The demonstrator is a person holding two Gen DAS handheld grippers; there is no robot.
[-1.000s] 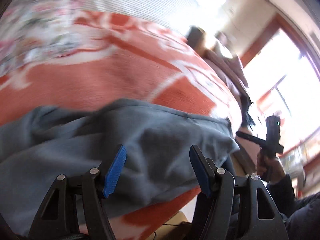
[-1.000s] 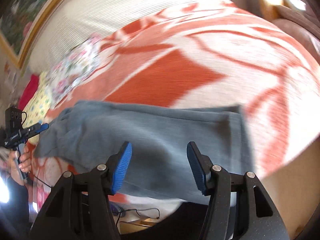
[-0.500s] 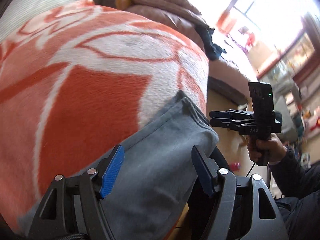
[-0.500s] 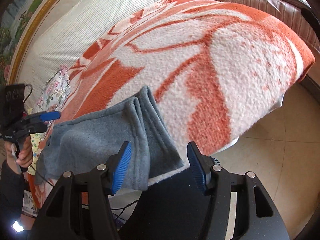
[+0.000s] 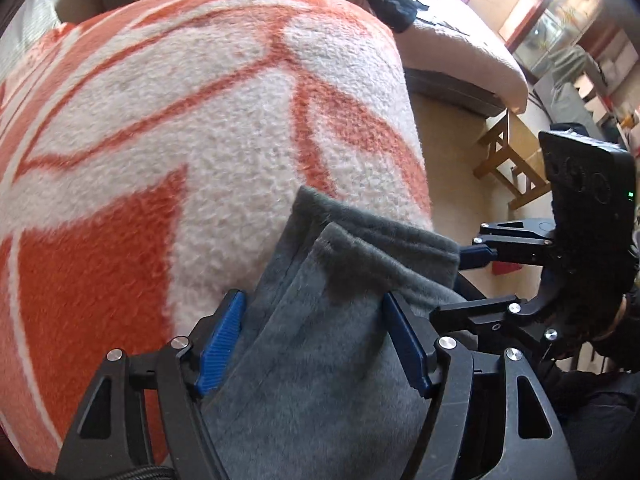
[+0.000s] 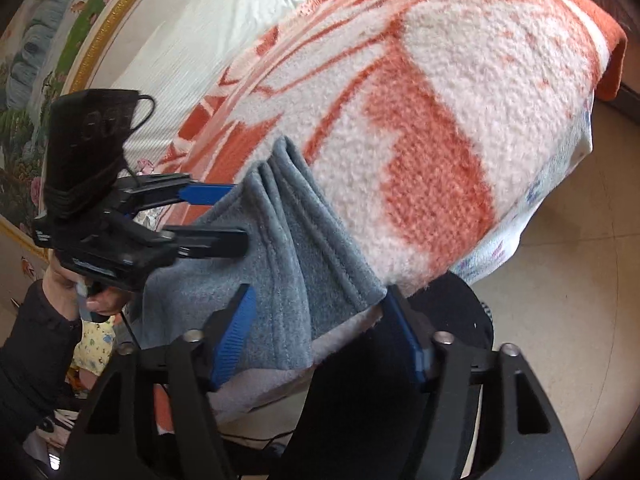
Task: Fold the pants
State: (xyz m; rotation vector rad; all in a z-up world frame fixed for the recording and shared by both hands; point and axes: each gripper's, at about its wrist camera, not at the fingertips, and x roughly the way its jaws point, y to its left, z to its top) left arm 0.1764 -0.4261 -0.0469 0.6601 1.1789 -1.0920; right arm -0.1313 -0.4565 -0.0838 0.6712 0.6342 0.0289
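We had the grey pants (image 5: 320, 360) lying lengthwise-doubled on the orange blanket (image 5: 160, 160), cuffs stacked; both grippers, left (image 5: 316, 344) and right (image 6: 320, 328), stood released astride them, crosswise folds seemingly remaining.

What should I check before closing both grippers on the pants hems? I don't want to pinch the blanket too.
1. Left gripper open around the pants: ok.
2. Right gripper open around the stacked hems: ok.
3. Hem layers lined up: ok in the right wrist view; slightly offset in the left.
4. Orange and white blanket out of the left gripper's gap: cannot tell, its left finger lies against it.
5. Blanket edge out of the right gripper's gap: not ok, it shows just under the hems.
6. Grippers apart from each other: ok.
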